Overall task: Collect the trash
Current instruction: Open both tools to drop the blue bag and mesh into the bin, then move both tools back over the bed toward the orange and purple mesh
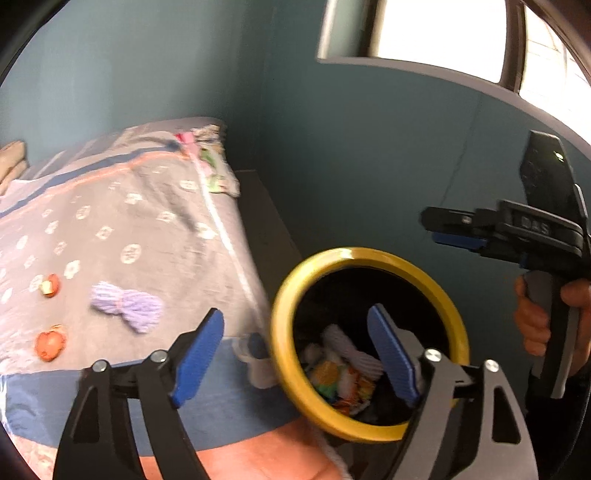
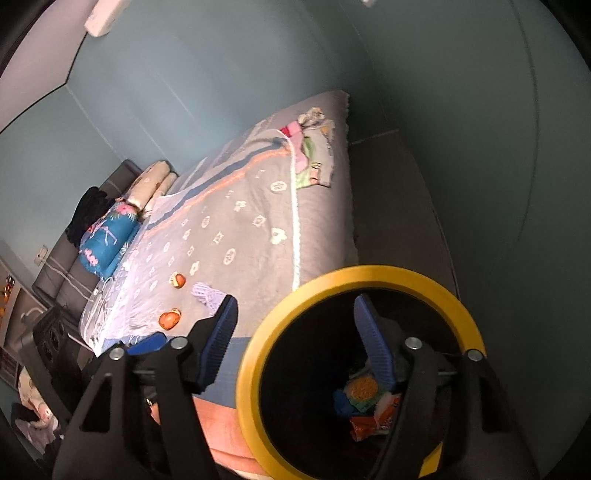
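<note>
A black bin with a yellow rim [image 1: 291, 369] [image 2: 251, 369] stands beside the bed, with colourful wrappers and scraps [image 1: 343, 376] [image 2: 369, 402] at its bottom. My left gripper [image 1: 295, 317] is open and empty; its right finger hangs over the bin's mouth and its left finger over the bed edge. My right gripper [image 2: 295, 301] is also open and empty, straddling the bin's rim; the left wrist view shows it [image 1: 434, 227] from the side, held by a hand. On the quilt lie a lilac yarn bundle [image 1: 127, 304] [image 2: 207, 291] and two small orange pieces [image 1: 51, 345] [image 1: 50, 286] [image 2: 170, 319] [image 2: 177, 280].
The grey patterned quilt [image 1: 147, 221] [image 2: 240, 221] covers the bed. Crumpled clothes [image 1: 210, 166] [image 2: 310, 147] lie at its far corner and pillows [image 2: 107, 240] at the head. A strip of floor [image 2: 399, 206] runs between bed and teal wall. A window [image 1: 443, 29] is high up.
</note>
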